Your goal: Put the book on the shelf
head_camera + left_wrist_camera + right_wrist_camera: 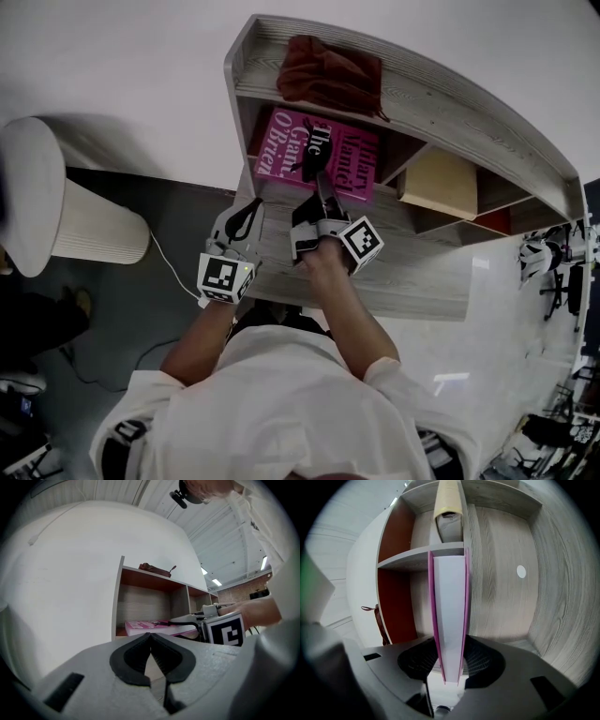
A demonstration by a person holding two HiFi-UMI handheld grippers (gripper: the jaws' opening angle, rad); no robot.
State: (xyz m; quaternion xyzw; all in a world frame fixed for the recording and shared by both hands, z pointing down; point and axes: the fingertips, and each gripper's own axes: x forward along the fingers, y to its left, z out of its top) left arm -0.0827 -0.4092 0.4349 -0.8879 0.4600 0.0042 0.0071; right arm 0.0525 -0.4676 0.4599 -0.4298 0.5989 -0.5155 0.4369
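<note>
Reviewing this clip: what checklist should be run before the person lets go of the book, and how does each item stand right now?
1. Right gripper grip: jaws clamp the pink book by its edge: ok.
2. Book inside the left-hand compartment of the shelf: ok.
3. Book resting on the compartment floor: cannot tell.
4. Left gripper out of the way: jaws together, empty, apart from the book: ok.
5. Brown cloth on the shelf top clear of the book: ok.
</note>
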